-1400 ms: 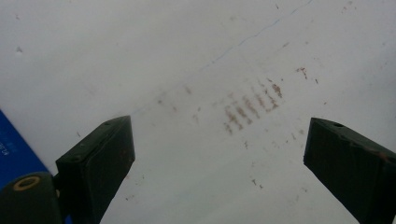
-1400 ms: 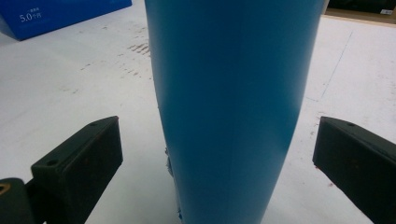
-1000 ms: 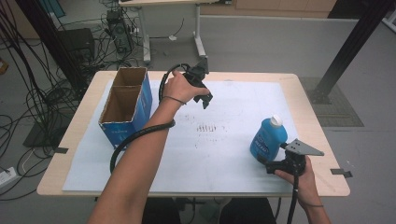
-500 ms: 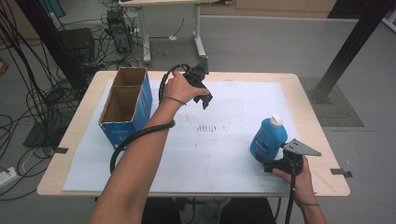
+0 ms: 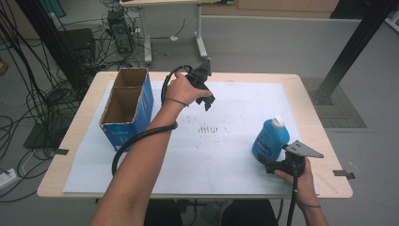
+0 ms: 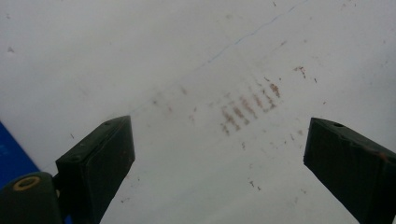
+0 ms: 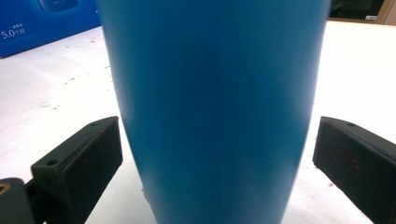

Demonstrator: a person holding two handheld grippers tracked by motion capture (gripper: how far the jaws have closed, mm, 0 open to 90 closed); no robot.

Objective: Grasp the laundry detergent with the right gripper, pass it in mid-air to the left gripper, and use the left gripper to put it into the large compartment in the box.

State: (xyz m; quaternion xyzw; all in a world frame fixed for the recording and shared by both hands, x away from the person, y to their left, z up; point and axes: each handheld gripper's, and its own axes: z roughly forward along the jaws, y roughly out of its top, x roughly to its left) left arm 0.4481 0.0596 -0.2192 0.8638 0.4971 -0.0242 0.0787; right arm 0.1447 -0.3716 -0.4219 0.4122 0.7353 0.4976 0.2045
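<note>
A blue bottle [image 5: 269, 140] with a white cap stands upright at the right front of the white sheet [image 5: 226, 155]. My right gripper [image 5: 276, 165] is open just in front of it. In the right gripper view the bottle [image 7: 215, 107] stands between the two spread jaws, with a small gap at the right one. My left gripper [image 5: 208, 101] is held above the back middle of the sheet, tilted down. In the left gripper view it is open [image 6: 219, 140] with nothing between its jaws, over brown smudges [image 6: 247, 107] on the sheet.
An open cardboard box [image 5: 126, 106] with blue sides and two compartments stands at the table's left back. The wooden table edge [image 5: 329, 188] rims the sheet. Cables and desk legs are on the floor behind.
</note>
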